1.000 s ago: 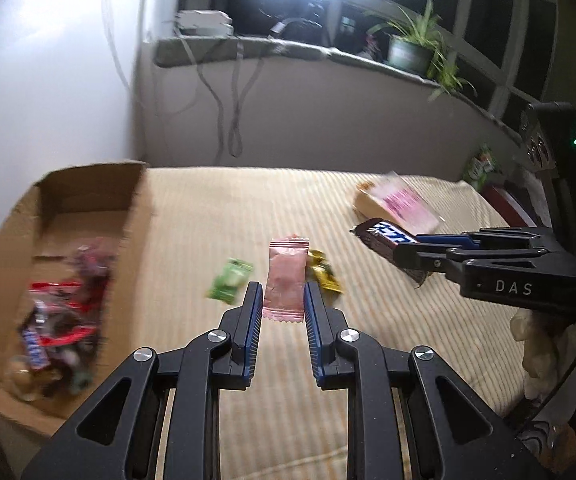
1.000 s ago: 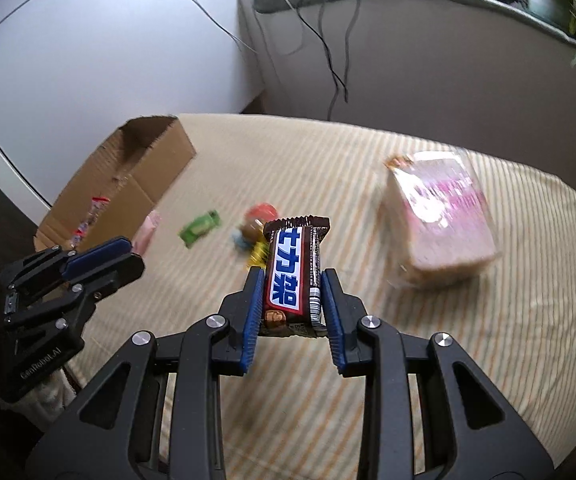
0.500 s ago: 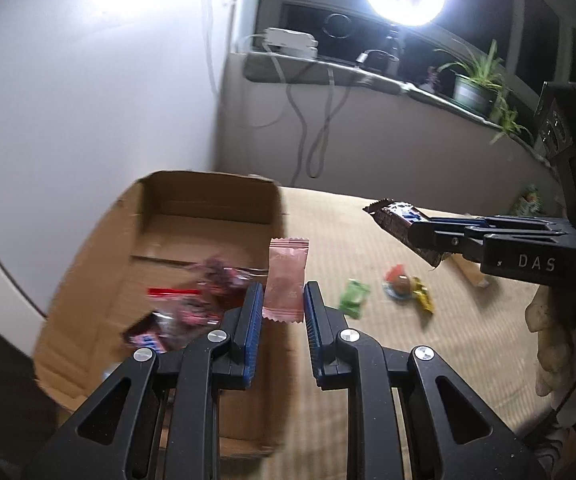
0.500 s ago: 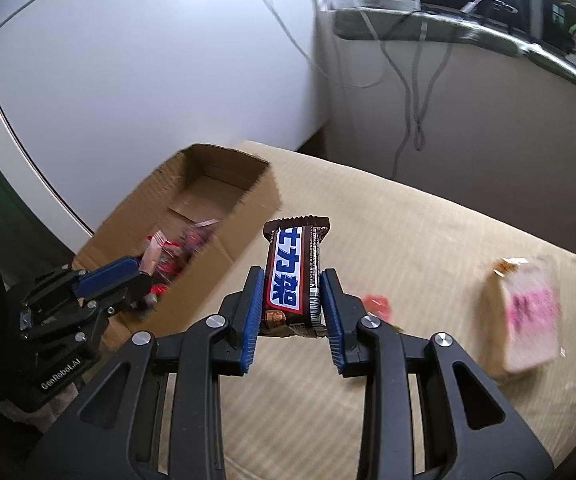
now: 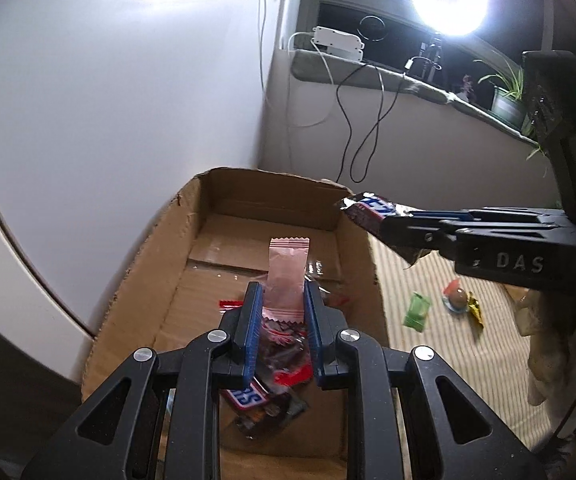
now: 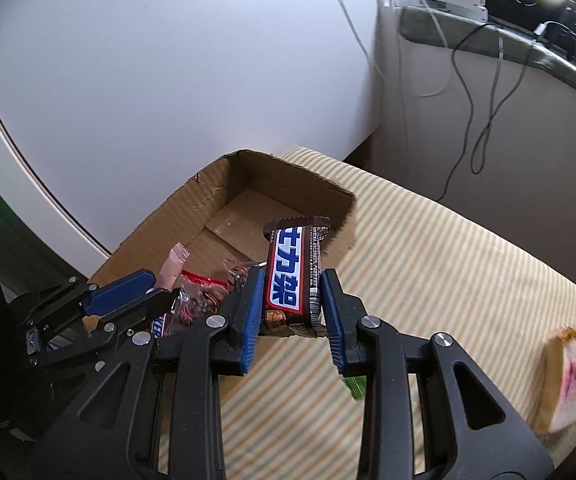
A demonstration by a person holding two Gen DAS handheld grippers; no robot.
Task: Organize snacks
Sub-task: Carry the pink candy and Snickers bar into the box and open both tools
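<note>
Over the cardboard box (image 5: 160,280), right tongs (image 6: 291,280) clamp a "士力架" Snickers bar (image 6: 293,272), left tongs (image 5: 282,300) pinch a pink sachet (image 5: 286,272)

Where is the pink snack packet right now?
The pink snack packet stands upright, clamped in the left gripper, over the open cardboard box above the wrapped snacks already inside.

A bed (image 6: 467,280) covered in a cream, finely striped sheet carries everything. At its edge by the white wall sits an open cardboard box (image 5: 367,264). Out on the sheet lie a green packet (image 5: 417,312), a round brown sweet on a clear wrapper (image 5: 459,299), a yellow wrapper (image 5: 475,310) just beside it, and, well apart, a bagged bread slice (image 6: 571,376).
</note>
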